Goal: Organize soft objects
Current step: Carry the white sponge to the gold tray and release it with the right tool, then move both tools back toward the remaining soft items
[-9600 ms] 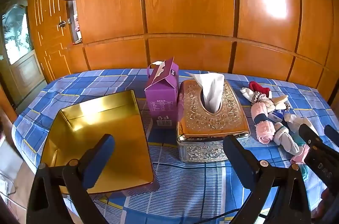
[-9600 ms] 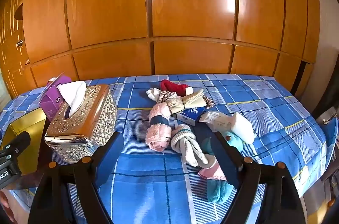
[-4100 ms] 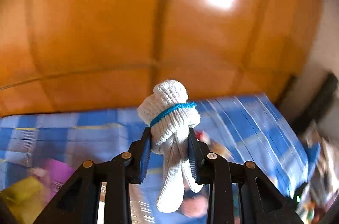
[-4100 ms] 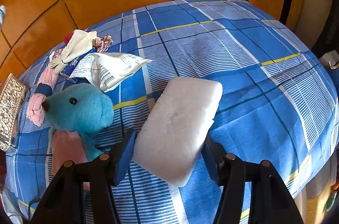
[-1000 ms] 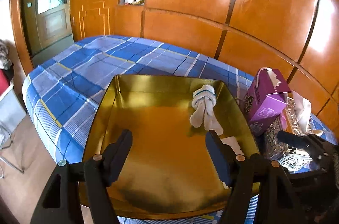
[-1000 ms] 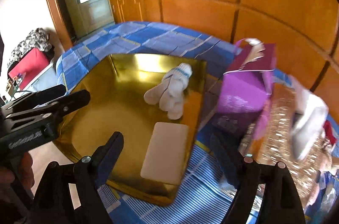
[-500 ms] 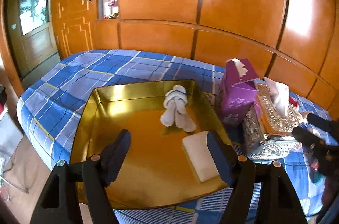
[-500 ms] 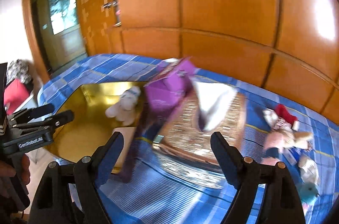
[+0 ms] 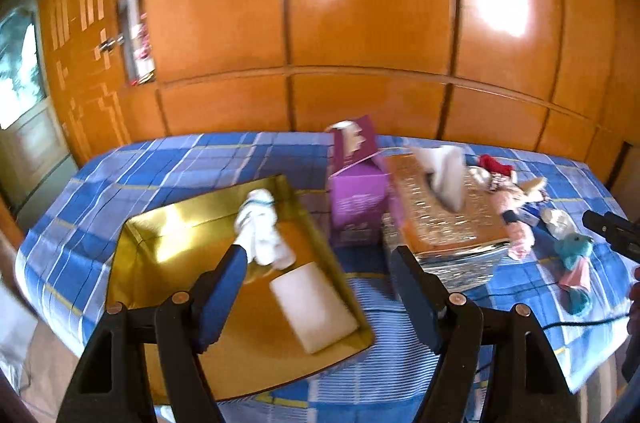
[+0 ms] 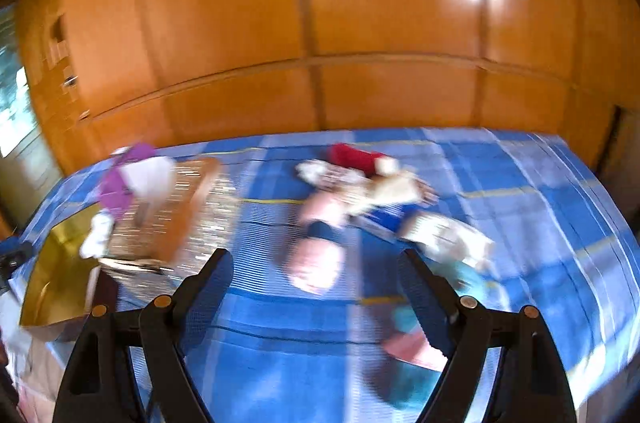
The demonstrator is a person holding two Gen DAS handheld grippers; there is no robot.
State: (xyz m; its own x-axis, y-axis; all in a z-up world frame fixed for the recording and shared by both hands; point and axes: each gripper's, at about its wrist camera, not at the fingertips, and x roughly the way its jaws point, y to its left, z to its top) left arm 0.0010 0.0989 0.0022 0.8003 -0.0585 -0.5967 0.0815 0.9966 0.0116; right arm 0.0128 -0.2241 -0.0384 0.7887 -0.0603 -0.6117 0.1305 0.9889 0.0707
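A gold tray (image 9: 168, 235) on the blue plaid cloth holds a white rolled sock (image 9: 260, 231) and a white sponge block (image 9: 312, 303). My left gripper (image 9: 316, 287) is open and empty above the tray's near right corner. My right gripper (image 10: 312, 287) is open and empty, above the cloth in front of a blurred pile of soft things: a pink rolled sock (image 10: 320, 259), a red item (image 10: 352, 155), a cream item (image 10: 396, 191) and a teal plush toy (image 10: 472, 279). The teal toy also shows in the left wrist view (image 9: 572, 251).
A purple carton (image 9: 358, 195) and an ornate metal tissue box (image 9: 444, 223) stand between the tray and the pile. A crinkly white packet (image 10: 444, 235) lies by the toy. An orange wooden wall (image 9: 360, 23) runs behind the table. The right wrist view is blurred.
Both grippers have swung to the right, away from the tray. The pile of soft things has come to the middle of the right wrist view. Both stay open and empty.
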